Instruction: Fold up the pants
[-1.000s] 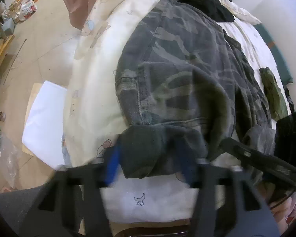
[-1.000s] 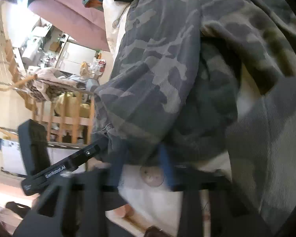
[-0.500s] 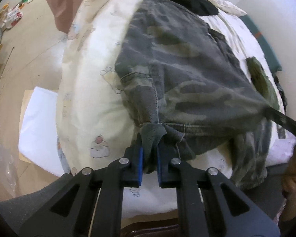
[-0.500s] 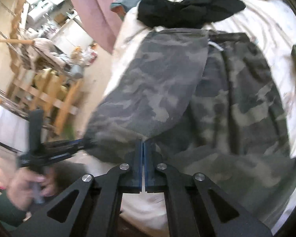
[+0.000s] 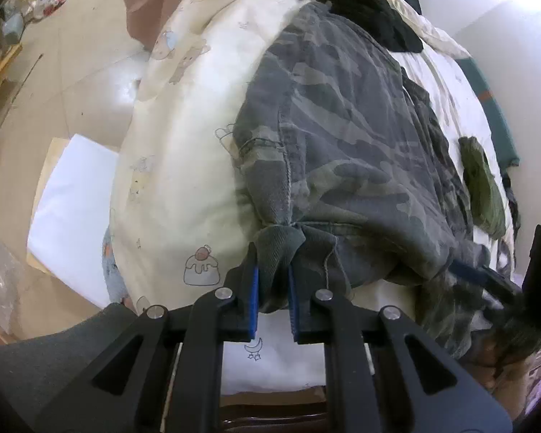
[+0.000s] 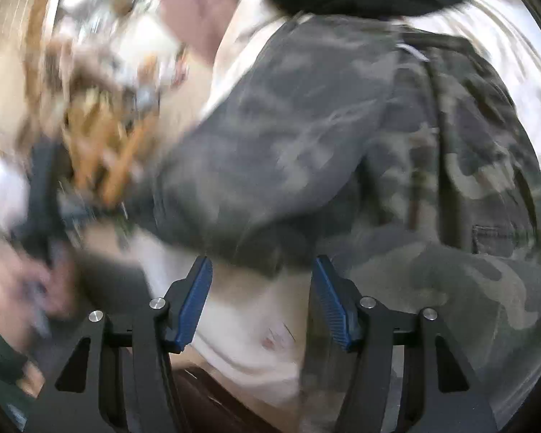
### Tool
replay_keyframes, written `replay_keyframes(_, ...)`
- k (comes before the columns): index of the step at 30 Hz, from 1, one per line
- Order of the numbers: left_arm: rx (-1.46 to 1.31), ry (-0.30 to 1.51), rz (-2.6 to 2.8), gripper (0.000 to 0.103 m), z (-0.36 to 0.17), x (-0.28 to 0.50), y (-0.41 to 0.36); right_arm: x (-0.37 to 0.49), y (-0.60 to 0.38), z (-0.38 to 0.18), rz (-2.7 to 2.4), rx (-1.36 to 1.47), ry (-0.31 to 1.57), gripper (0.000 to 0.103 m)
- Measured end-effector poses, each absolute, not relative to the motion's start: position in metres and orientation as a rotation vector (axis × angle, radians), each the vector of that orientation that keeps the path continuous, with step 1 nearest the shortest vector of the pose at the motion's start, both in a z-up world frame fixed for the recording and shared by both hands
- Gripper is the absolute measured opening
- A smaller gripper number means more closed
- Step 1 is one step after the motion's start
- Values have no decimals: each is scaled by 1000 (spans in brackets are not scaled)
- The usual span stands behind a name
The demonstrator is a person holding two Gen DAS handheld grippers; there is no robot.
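Since half a second ago our right gripper has let go; then its jaws were pressed together at the pants' edge, now they are opening with only bare sheet between them and the pants lying just beyond their tips; our left gripper keeps its jaws clamped on a bunched cuff; the pants lie on the bed, one leg laid over the other; we judge the lengthwise fold done and the crosswise folds left.

Your left wrist view is sharp and evenly daylit; your right wrist view smears with motion blur, edges bent by fisheye.
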State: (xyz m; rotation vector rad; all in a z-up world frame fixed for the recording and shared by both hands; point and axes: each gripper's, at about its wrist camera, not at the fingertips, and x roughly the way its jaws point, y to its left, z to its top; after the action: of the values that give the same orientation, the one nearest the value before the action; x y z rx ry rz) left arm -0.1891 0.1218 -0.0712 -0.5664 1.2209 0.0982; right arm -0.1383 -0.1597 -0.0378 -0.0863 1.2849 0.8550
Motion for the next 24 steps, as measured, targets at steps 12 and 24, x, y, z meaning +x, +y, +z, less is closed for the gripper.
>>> replay_keyframes(12,-575,1216,131,11,-71,-188,125,-162,-124,-74,827,-425,1059,14)
replay_keyframes(24,-433,1246,150,10,-72,-185,118,-109,-173,15,1156,-151,1205,0)
